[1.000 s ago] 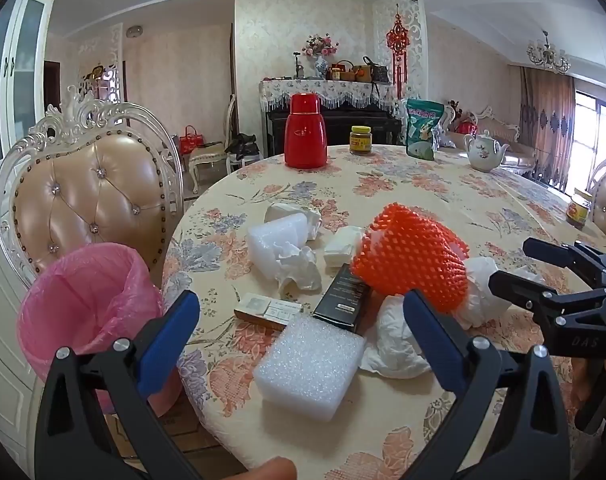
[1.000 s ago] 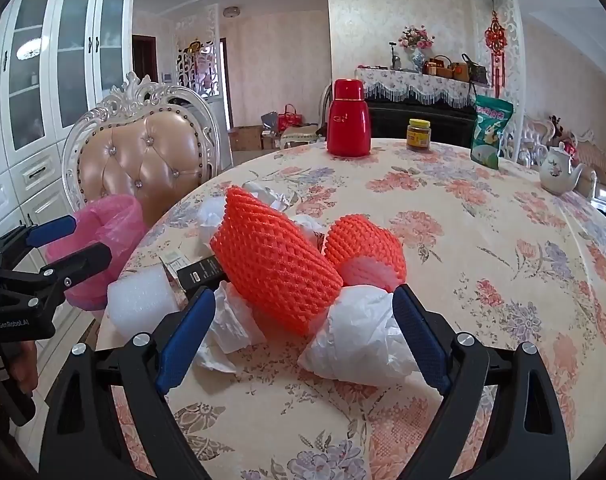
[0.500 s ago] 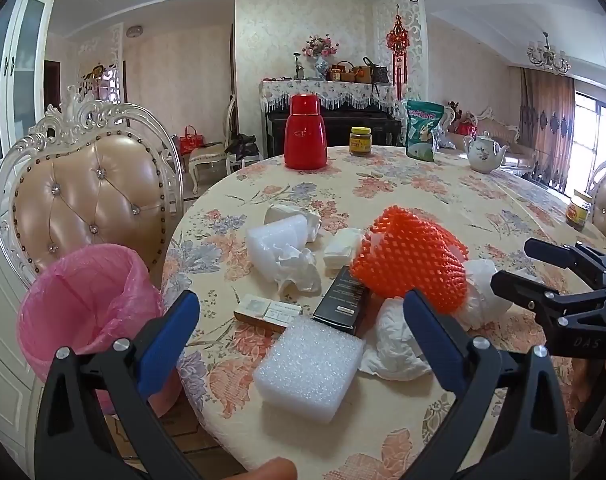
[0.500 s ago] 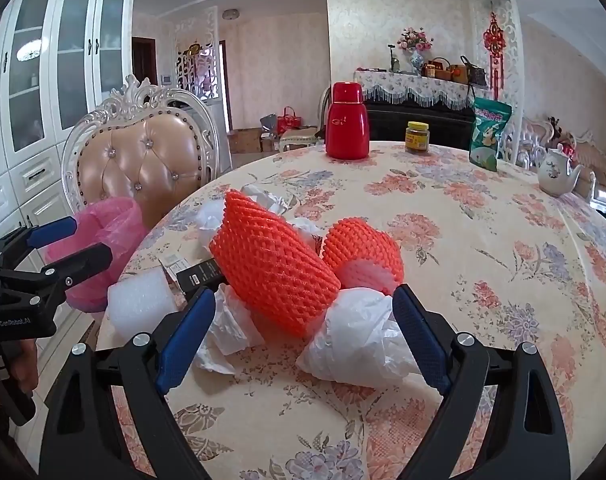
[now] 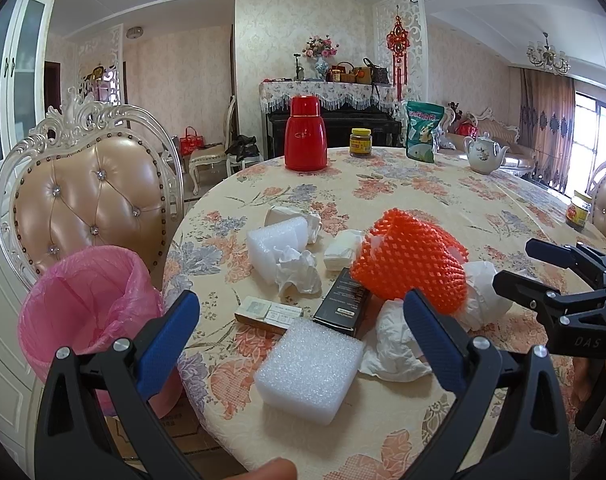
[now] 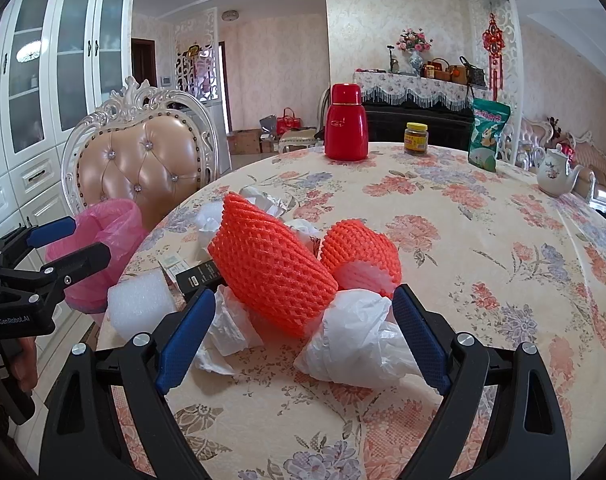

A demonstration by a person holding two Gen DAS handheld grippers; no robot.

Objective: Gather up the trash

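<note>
Nothing much had shifted since the earlier frames: both grippers hung over the table [image 5: 443, 184] edge. The left gripper [image 5: 299, 340] gaped wide above the foam block [image 5: 309, 368]; the right gripper [image 6: 303, 332], equally wide, faced the orange netting [image 6: 269, 272] and plastic bag [image 6: 359, 336]. A pink-lined bin [image 5: 87, 308] stood beside the table.
</note>
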